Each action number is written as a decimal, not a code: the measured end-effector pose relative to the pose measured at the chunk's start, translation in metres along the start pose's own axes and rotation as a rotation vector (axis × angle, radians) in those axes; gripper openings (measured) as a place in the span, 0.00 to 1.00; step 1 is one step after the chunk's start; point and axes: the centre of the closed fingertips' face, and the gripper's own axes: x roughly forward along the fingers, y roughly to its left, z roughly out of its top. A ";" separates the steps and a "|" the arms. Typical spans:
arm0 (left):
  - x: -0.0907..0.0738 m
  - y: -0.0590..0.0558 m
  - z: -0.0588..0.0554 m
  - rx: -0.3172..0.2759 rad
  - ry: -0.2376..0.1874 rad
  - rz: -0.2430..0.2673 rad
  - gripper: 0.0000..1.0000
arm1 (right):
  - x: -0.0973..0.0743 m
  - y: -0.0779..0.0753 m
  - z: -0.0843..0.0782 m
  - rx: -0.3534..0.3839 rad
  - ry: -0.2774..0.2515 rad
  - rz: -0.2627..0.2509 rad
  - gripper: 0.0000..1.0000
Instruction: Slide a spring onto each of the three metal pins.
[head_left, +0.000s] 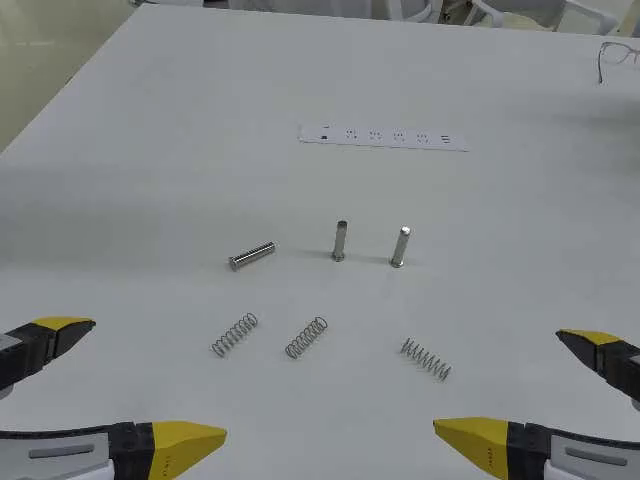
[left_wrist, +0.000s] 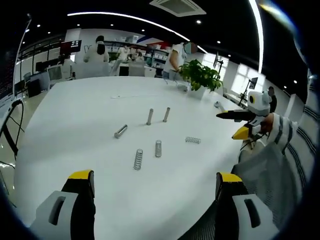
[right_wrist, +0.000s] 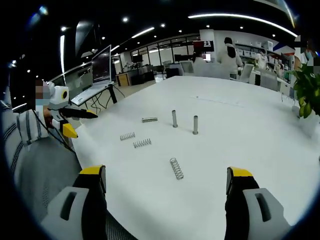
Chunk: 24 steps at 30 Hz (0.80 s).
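My left gripper and right gripper have their fingers wide open, holding nothing. Three springs lie loose on the desk near the pins, two upright, one lying flat.

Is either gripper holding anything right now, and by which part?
Nothing is held. The left gripper and right gripper are both open, with the springs lying loose on the table.
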 end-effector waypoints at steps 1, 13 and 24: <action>0.000 0.000 0.000 0.002 0.001 -0.002 0.98 | 0.000 0.000 0.000 0.003 0.001 -0.002 0.99; 0.000 -0.003 0.000 0.005 0.007 -0.013 0.98 | -0.002 -0.003 0.001 0.008 0.003 -0.004 0.99; -0.002 -0.002 -0.004 -0.002 0.005 -0.006 0.98 | -0.003 -0.005 -0.006 0.018 0.030 -0.005 0.99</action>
